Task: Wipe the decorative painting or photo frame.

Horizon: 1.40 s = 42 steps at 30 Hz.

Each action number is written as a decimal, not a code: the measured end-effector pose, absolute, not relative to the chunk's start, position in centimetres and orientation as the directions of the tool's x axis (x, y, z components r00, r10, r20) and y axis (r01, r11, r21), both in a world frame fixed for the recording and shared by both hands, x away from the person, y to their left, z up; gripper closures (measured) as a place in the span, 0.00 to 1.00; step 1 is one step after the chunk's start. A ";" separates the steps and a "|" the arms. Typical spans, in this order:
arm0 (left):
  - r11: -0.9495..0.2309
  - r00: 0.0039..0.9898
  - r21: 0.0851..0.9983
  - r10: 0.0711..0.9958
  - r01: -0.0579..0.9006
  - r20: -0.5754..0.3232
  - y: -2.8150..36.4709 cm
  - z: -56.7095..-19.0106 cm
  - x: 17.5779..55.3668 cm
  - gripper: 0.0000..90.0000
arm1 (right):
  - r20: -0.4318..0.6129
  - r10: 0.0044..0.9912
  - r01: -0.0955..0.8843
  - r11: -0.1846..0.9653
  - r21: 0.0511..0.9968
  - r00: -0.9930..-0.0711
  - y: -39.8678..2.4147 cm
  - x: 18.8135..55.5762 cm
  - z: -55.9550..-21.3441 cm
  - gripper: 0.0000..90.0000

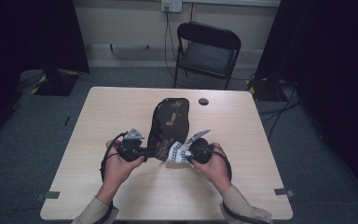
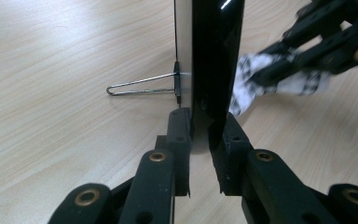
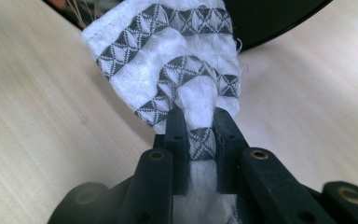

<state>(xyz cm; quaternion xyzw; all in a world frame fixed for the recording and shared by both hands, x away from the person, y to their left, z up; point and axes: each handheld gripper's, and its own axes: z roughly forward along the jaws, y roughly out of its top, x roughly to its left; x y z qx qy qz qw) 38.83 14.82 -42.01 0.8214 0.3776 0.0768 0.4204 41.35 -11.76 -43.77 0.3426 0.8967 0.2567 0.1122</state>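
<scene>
Right now left gripper (image 1: 145,152) fingers (image 2: 179,140) clamped on dark oval frame (image 1: 169,122) edge, propped mid-desk (image 1: 112,116); right gripper (image 1: 186,156) fingers (image 3: 175,135) pinched on checkered cloth (image 1: 177,153) against its lower edge.

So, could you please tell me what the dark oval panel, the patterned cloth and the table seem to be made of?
The dark oval panel looks like hard glossy lacquer or glass, mirroring light, with a pale backing and a wire stand of thin metal. The cloth looks like woven cotton: visible threads, frayed edge. The table seems matte wood-grain laminate.
</scene>
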 end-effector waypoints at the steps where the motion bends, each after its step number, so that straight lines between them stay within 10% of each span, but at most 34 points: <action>1: -0.364 0.704 0.748 0.684 0.555 -0.189 14.8 -42.0 38.8 0.87 | -0.028 0.670 0.548 0.630 0.551 -0.742 -11.9 41.4 -42.9 0.89; 23: -0.358 0.704 0.750 0.683 0.557 -0.196 14.9 -42.0 38.9 0.87 | -0.123 0.634 0.379 0.594 0.710 -0.763 -9.7 40.9 -27.2 0.89; 42: -0.363 0.706 0.749 0.682 0.554 -0.191 14.9 -42.0 38.9 0.87 | -0.104 0.642 0.426 0.612 0.666 -0.760 -8.8 41.4 -30.9 0.89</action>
